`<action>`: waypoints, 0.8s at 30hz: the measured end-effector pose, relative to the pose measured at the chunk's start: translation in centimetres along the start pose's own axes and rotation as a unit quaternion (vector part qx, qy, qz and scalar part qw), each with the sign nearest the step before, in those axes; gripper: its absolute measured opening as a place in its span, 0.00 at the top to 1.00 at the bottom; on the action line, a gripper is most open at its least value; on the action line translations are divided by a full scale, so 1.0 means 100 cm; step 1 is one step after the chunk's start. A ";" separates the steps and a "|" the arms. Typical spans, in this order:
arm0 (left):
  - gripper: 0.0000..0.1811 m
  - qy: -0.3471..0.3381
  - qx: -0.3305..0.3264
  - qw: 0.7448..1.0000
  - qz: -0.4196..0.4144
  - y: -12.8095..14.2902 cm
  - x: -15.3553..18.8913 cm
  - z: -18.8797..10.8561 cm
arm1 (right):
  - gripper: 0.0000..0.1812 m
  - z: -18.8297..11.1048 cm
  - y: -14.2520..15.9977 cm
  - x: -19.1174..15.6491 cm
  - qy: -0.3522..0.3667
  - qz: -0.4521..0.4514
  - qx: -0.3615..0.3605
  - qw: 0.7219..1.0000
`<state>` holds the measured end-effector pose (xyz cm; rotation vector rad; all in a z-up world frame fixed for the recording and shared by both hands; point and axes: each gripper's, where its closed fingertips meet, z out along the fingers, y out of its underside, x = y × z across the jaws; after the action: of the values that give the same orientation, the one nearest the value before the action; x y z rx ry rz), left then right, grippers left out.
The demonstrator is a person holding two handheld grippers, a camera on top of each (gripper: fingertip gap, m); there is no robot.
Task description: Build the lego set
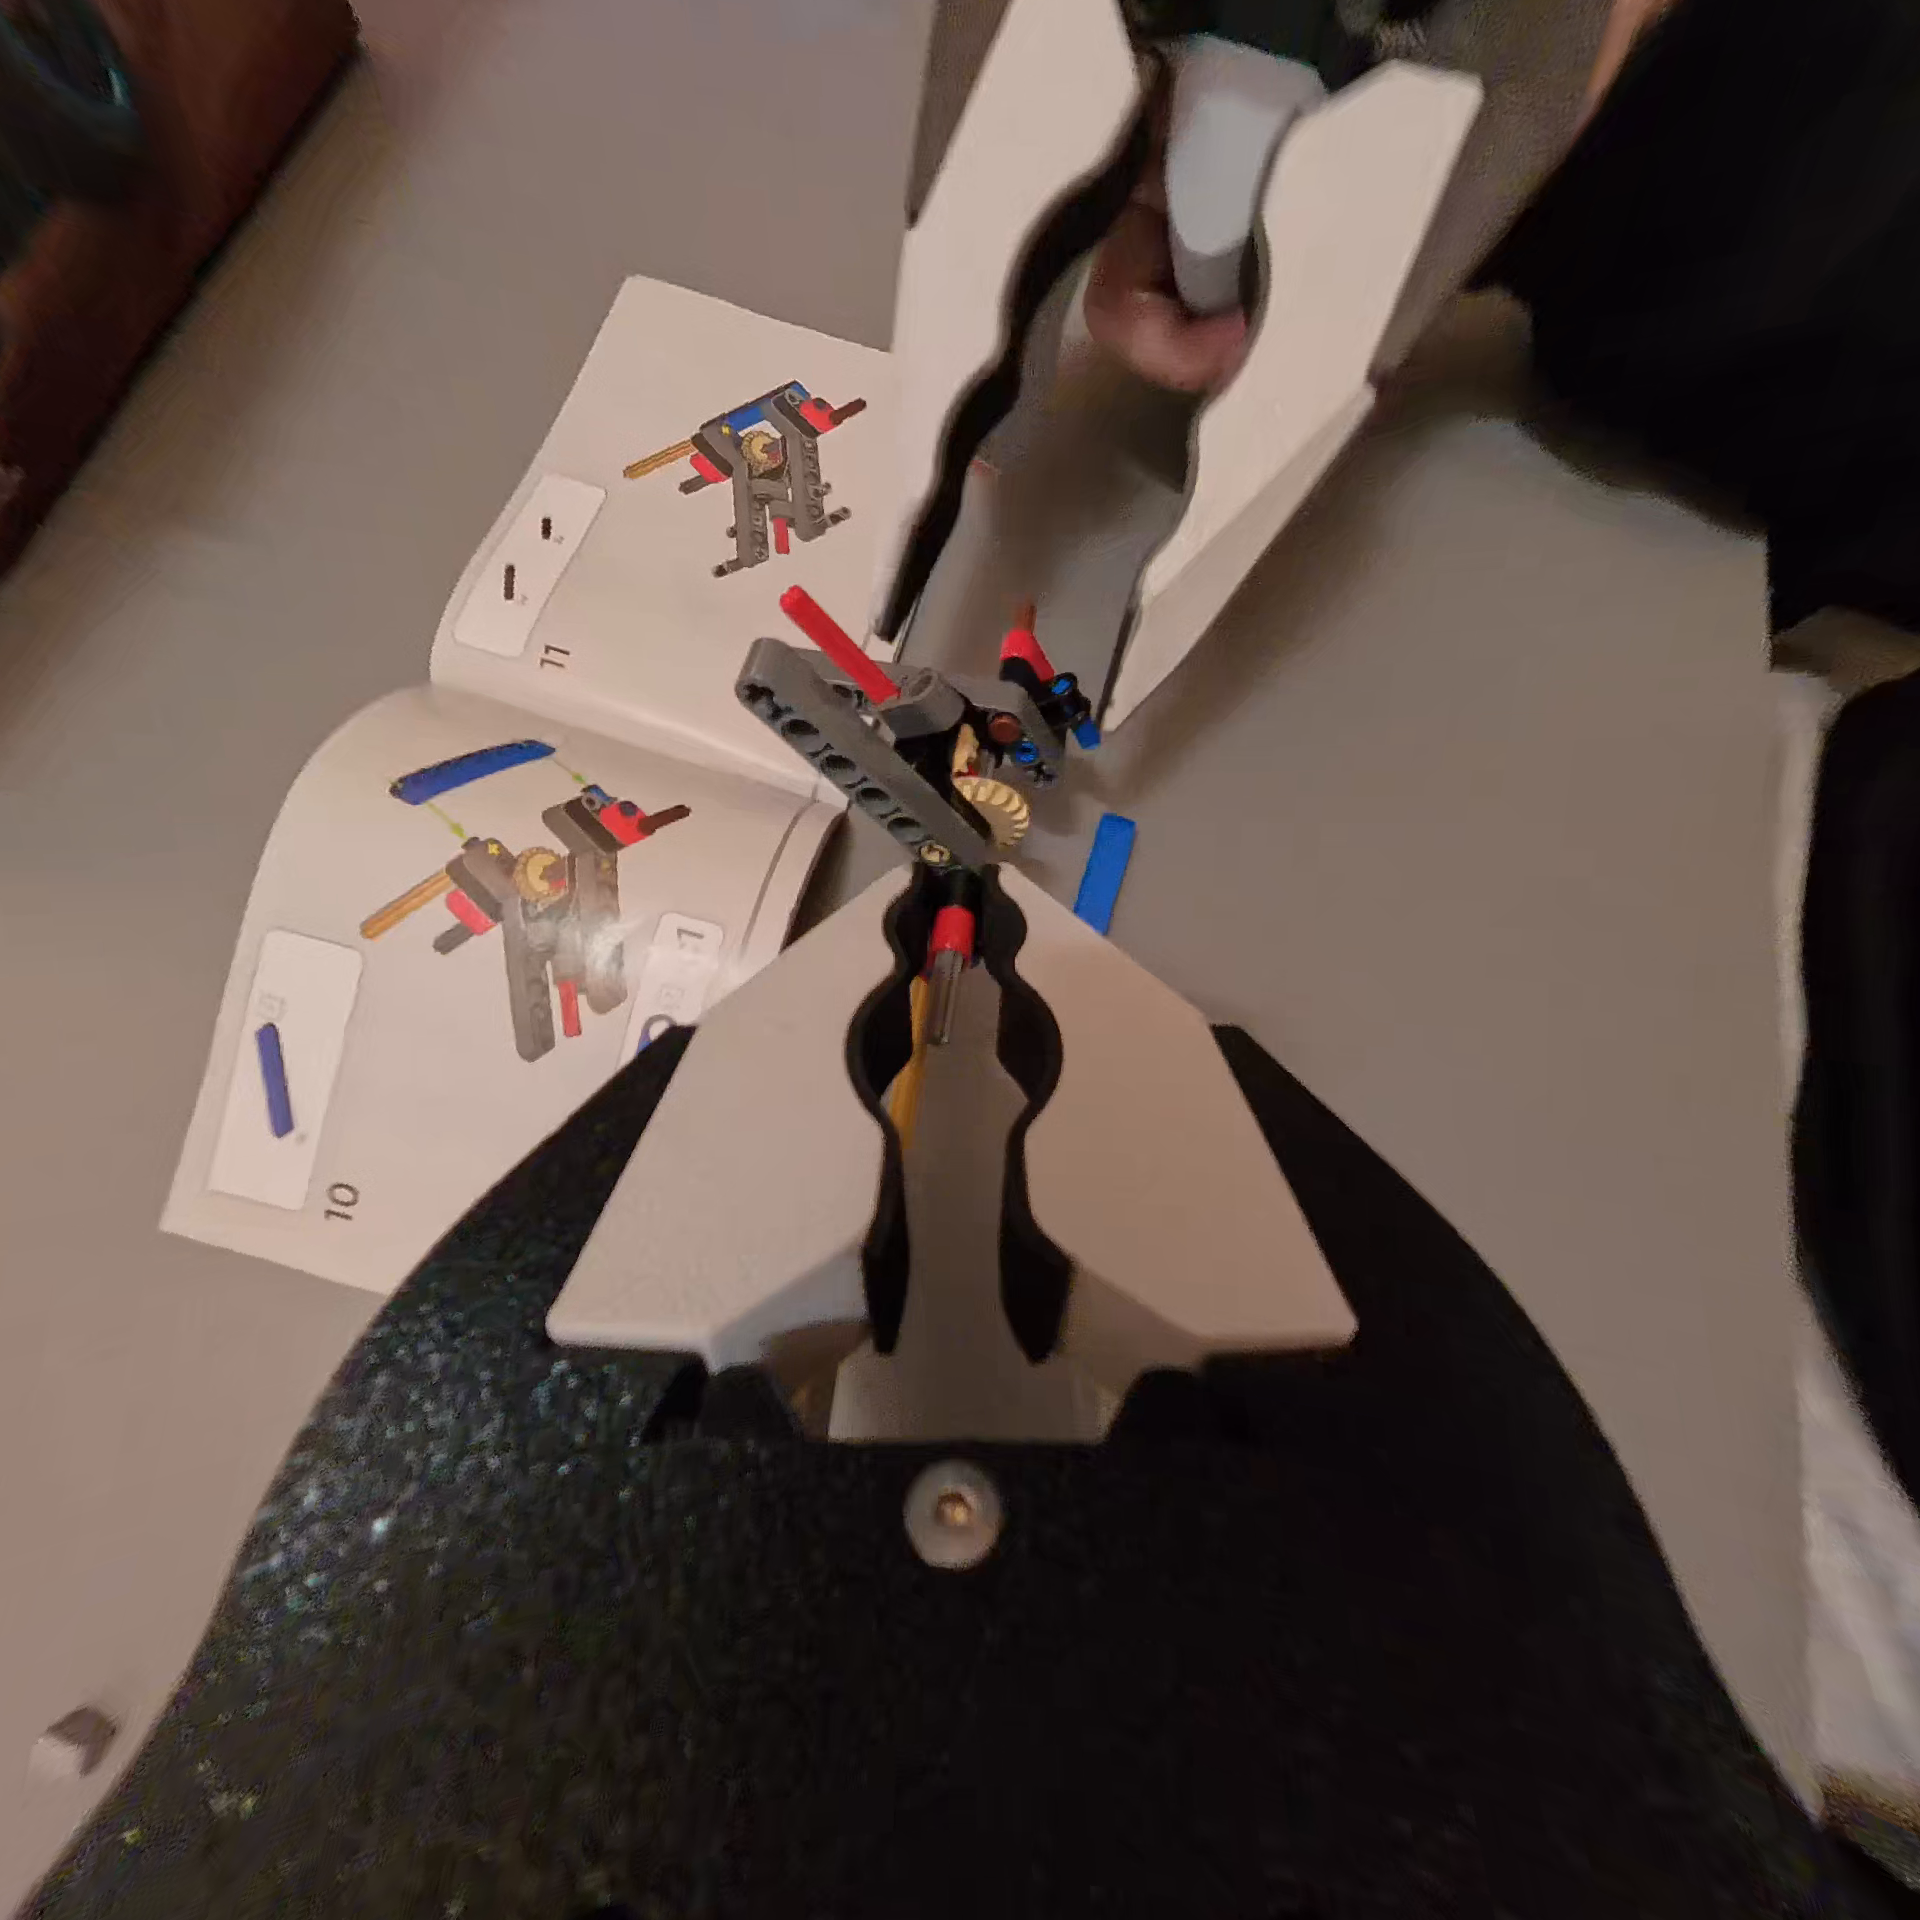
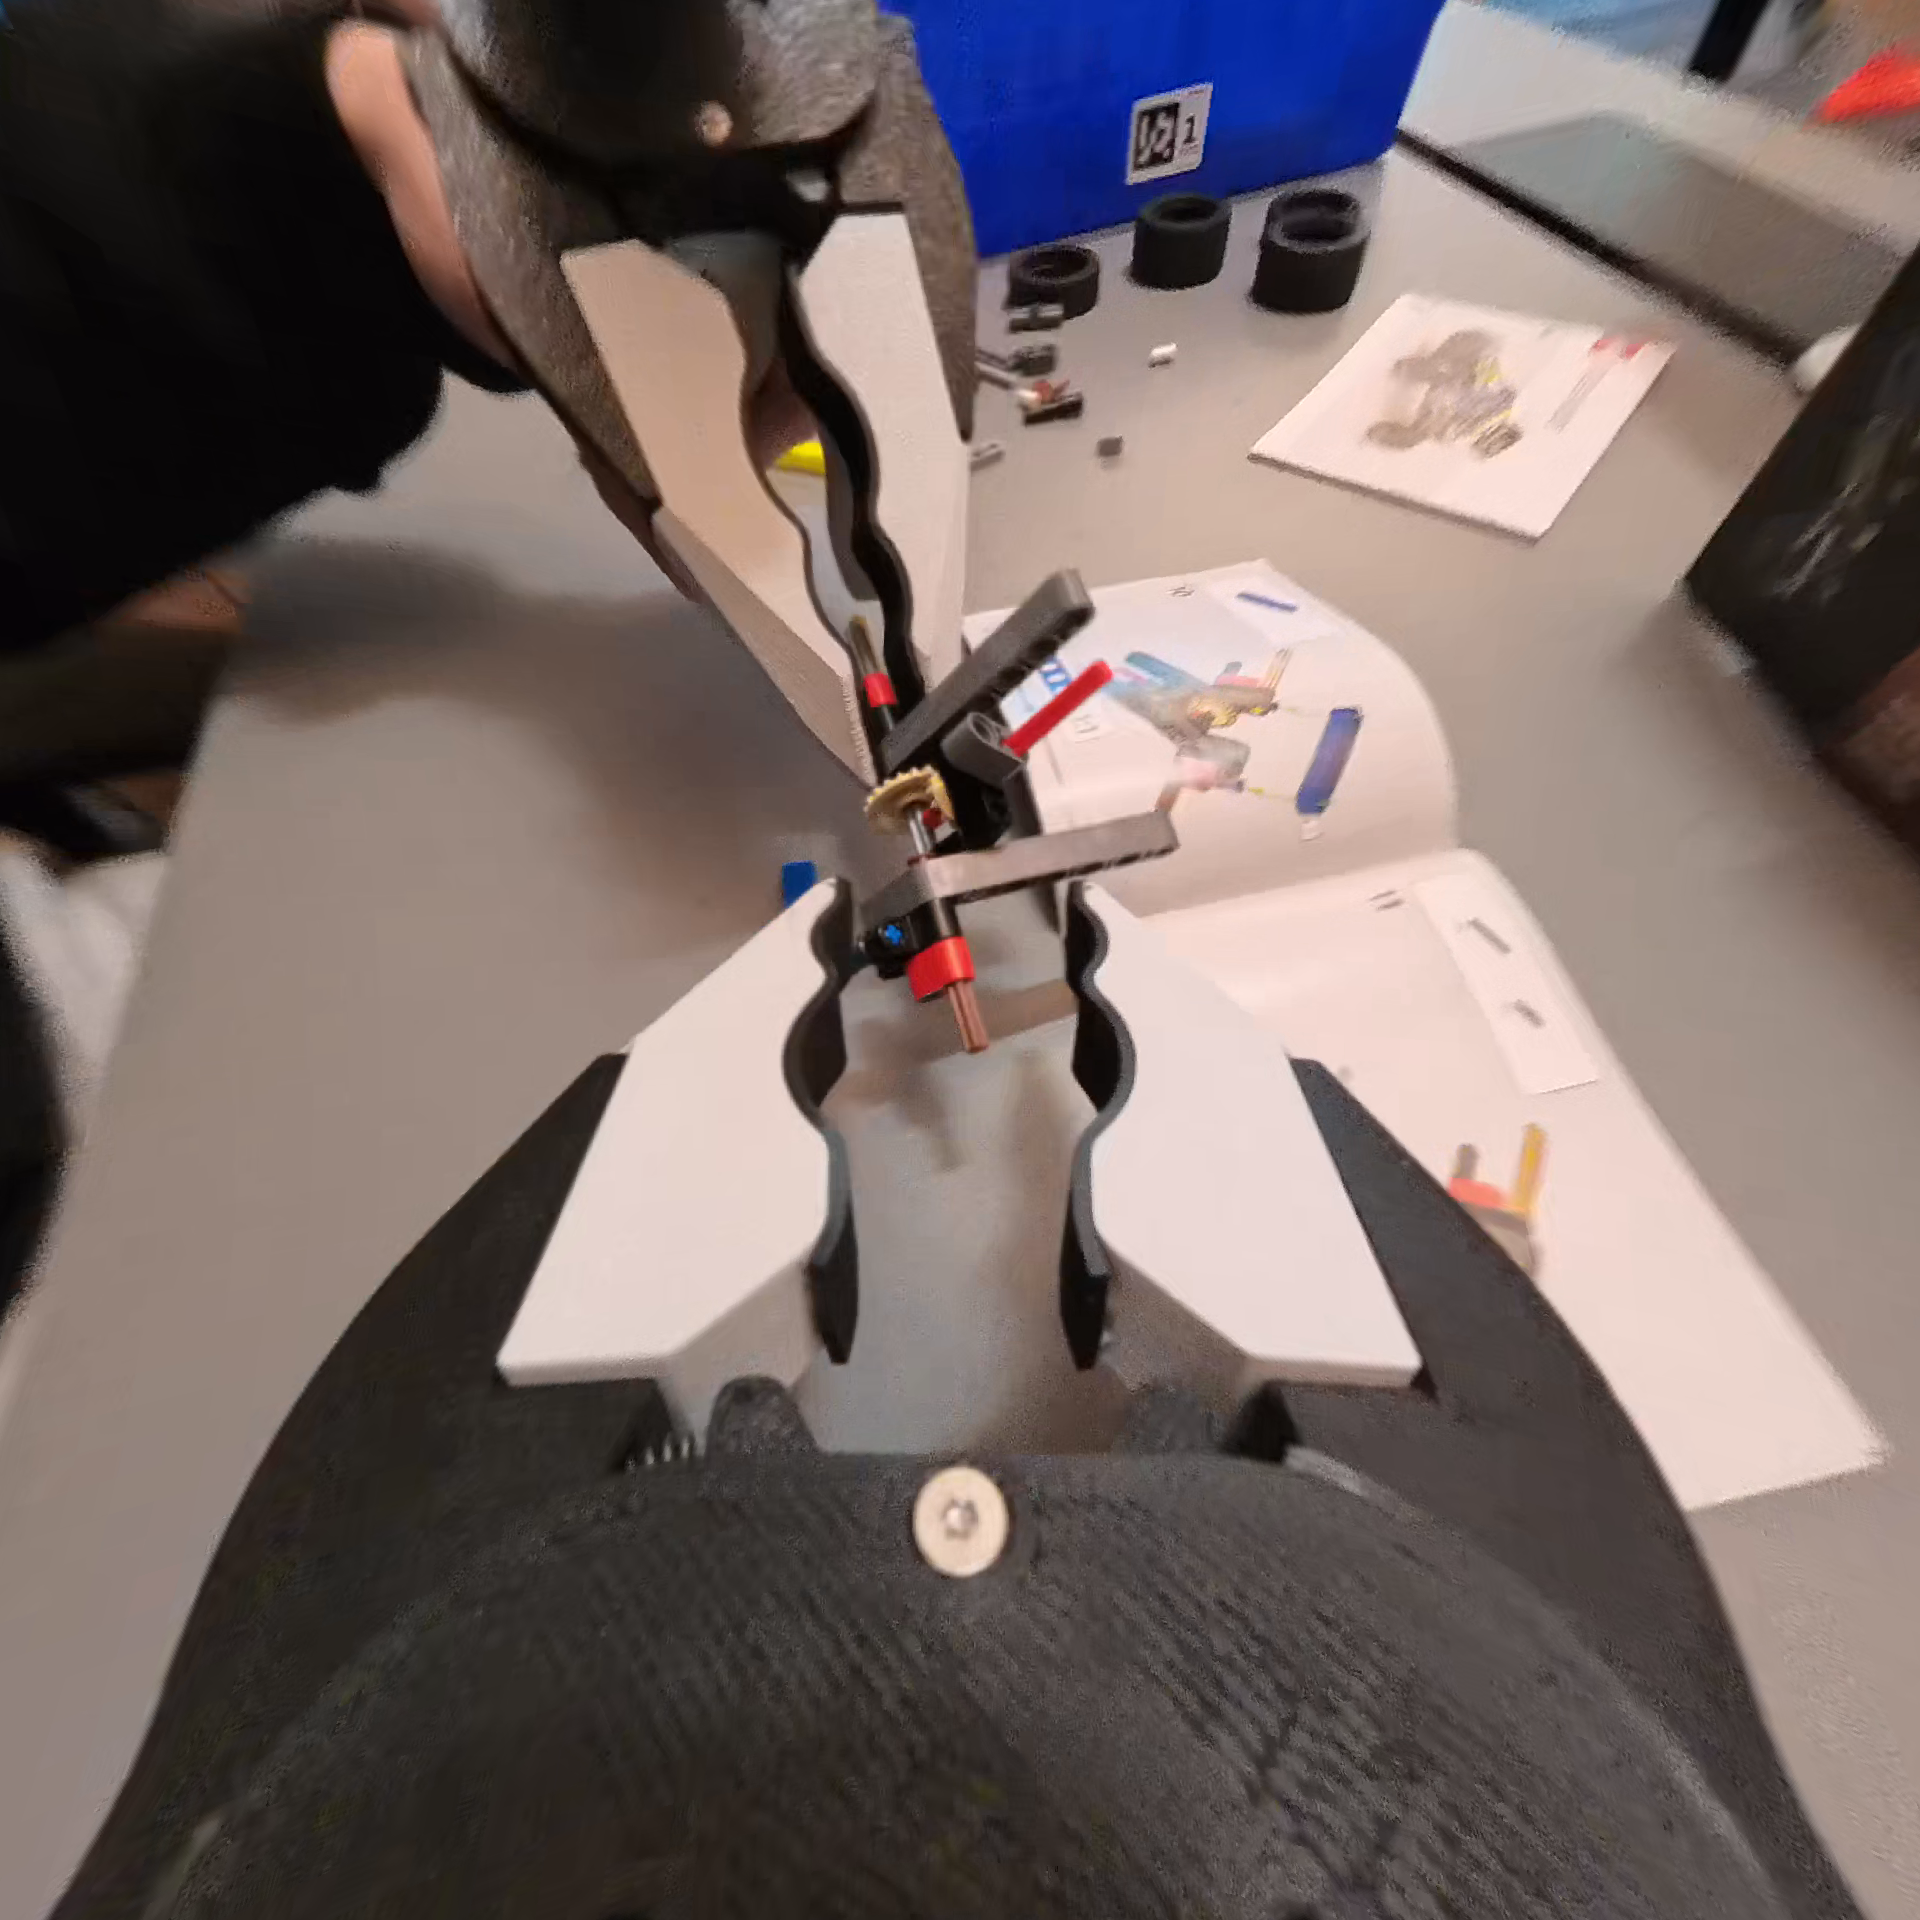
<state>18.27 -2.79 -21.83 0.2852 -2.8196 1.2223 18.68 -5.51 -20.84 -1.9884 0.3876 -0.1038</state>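
Note:
A partly built lego assembly (image 1: 883,743) of dark grey beams, a tan gear, red bushes and axles hangs above the table. My left gripper (image 1: 951,883) is shut on its lower axle end, by a red bush. The right gripper (image 1: 1003,665) reaches in from the top, open, with its fingers on either side of the assembly's far end. In the right wrist view my right gripper (image 2: 956,914) is open around the assembly (image 2: 977,800), with a red bush and a brown axle between its fingers. The left gripper (image 2: 883,727) holds it from above. A loose blue beam (image 1: 1103,873) lies on the table below.
An open instruction booklet (image 1: 520,831) lies on the grey table; it also shows in the right wrist view (image 2: 1351,935). Further back are black tyres (image 2: 1184,239), small loose parts (image 2: 1039,384), a second leaflet (image 2: 1455,416) and a blue bin (image 2: 1143,83). A dark object (image 2: 1818,520) stands at right. Left and right tips are no more than a few centimetres apart.

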 end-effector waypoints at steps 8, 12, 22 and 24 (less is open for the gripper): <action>0.96 -0.043 0.059 0.988 0.137 -0.014 0.011 -0.005 | 0.80 -0.005 -0.012 -0.013 -0.117 0.111 0.063 0.985; 0.96 -0.046 0.085 0.982 0.163 -0.019 0.015 -0.009 | 0.87 -0.011 -0.023 -0.010 -0.125 0.127 0.109 0.978; 0.96 -0.055 0.078 0.979 0.179 -0.020 0.014 -0.010 | 0.87 -0.010 -0.026 -0.008 -0.112 0.156 0.128 0.973; 0.96 -0.053 0.080 0.980 0.176 -0.022 0.015 -0.010 | 0.88 -0.012 -0.029 -0.010 -0.115 0.149 0.136 0.973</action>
<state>17.18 -3.74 -19.42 -0.1579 -2.9545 1.5459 18.14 -5.11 -17.63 -1.6307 0.4877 0.2496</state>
